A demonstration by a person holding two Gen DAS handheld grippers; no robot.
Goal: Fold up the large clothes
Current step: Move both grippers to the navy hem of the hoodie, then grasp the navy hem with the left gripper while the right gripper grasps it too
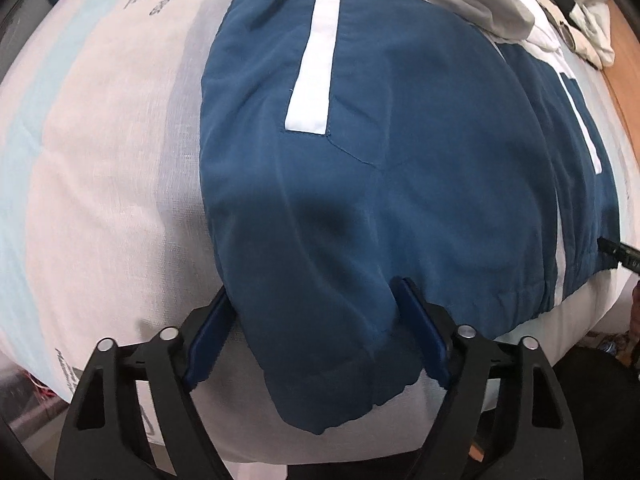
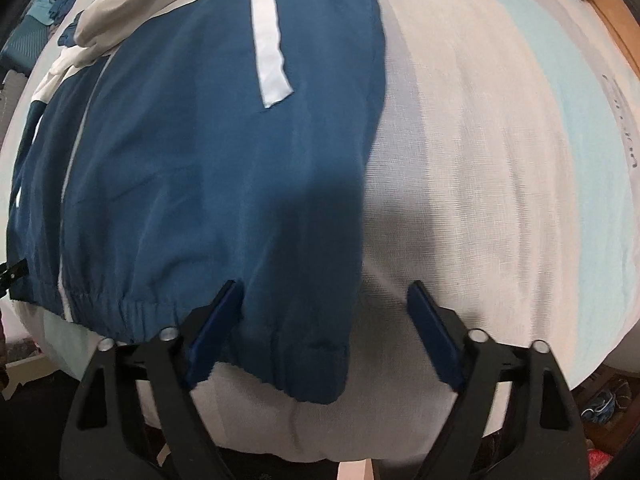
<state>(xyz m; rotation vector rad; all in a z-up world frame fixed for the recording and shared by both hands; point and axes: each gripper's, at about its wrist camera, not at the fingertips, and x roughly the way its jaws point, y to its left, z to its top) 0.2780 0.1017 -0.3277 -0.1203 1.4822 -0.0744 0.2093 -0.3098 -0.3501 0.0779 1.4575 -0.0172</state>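
Blue jacket (image 1: 400,152) lies flat on striped bedsheet (image 1: 100,160), sleeves look already folded in, hem-to-collar fold judged still to do; left gripper (image 1: 316,332) and right gripper (image 2: 324,332) both wide, pads astride jacket's near hem corners w/o pinching.

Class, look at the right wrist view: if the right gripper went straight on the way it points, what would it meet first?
Most likely the blue jacket's sleeve cuff, lying between the open right gripper fingers on the bed cover. The right-hand finger would probably meet the cover; depth is unclear.
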